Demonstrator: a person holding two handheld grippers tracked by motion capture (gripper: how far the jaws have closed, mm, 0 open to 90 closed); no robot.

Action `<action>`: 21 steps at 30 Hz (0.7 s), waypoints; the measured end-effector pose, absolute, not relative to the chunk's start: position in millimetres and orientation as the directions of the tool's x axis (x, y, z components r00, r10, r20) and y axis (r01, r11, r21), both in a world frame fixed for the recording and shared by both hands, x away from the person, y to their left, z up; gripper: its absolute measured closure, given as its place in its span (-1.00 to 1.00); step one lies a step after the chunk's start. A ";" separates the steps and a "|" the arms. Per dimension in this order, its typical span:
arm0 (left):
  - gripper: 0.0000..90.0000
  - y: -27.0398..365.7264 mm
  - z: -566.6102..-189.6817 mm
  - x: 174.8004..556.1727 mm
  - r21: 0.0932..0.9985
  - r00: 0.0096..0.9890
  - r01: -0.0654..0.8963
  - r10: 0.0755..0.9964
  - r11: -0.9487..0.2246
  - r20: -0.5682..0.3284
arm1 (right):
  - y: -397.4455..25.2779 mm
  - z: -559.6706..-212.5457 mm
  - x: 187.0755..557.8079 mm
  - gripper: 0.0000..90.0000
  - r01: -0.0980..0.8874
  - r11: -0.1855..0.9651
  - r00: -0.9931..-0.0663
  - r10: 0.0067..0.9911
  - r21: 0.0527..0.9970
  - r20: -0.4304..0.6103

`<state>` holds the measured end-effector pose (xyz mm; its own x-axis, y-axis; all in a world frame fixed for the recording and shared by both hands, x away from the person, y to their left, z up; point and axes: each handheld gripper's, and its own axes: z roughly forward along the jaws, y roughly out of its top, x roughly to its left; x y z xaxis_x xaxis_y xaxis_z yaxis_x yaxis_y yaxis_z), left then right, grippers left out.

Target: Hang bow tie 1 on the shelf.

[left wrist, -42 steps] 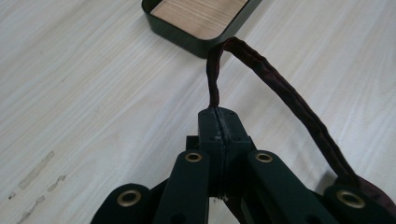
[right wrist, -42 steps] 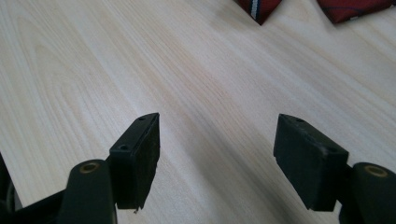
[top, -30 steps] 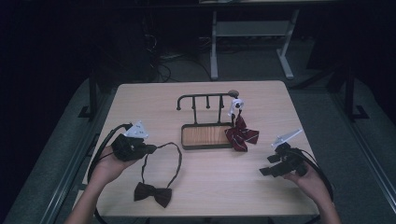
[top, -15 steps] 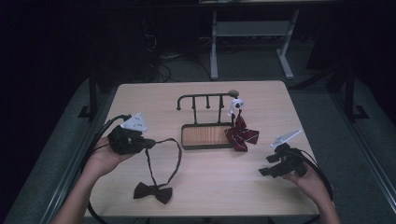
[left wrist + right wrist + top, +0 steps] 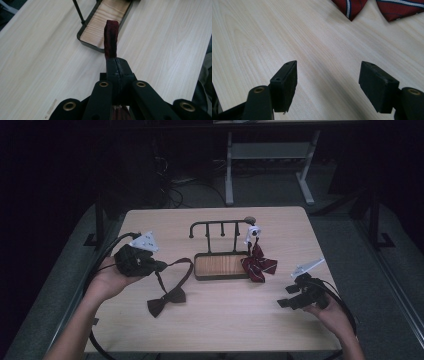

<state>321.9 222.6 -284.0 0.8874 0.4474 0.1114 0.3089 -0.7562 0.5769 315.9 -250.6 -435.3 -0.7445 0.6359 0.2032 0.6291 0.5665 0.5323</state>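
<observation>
A dark brown bow tie (image 5: 166, 301) lies left of centre on the wooden table, its strap (image 5: 175, 265) rising to my left gripper (image 5: 161, 267). That gripper is shut on the strap (image 5: 111, 37), held a little above the table. A red striped bow tie (image 5: 259, 265) hangs from the right end of a black hook rack (image 5: 220, 227) with a wooden tray base (image 5: 220, 266). Near the right edge my right gripper (image 5: 284, 296) stands open over bare wood, its jaws wide apart (image 5: 327, 82). The red tie's tips (image 5: 352, 7) lie beyond them.
The table (image 5: 235, 330) has bare wood at the front and the far left. A white clip (image 5: 253, 232) sits on the rack above the red tie. A metal table frame (image 5: 270, 160) stands on the dark floor behind. Cables trail from both grippers.
My left gripper has lifted and pulled back left with the strap, dragging the brown bow tie and drawing the strap taut. The right gripper has not moved.
</observation>
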 end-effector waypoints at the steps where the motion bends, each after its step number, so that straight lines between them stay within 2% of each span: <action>1: 1.00 222.0 -282.5 322.7 0.581 0.885 0.314 0.453 -0.751 0.107 | -250.7 -435.0 315.9 -0.31 0.626 0.567 -0.747 0.634 0.535 0.202; 21: 1.00 210.2 -266.5 343.7 0.566 0.891 0.321 0.445 -0.759 0.093 | -252.1 -432.3 314.8 -0.31 0.625 0.559 -0.745 0.636 0.545 0.203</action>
<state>343.7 210.2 -266.5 0.8906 0.4453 0.0928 0.3207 -0.7593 0.5662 314.8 -252.1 -432.3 -0.7449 0.6356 0.2029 0.6252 0.5588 0.5448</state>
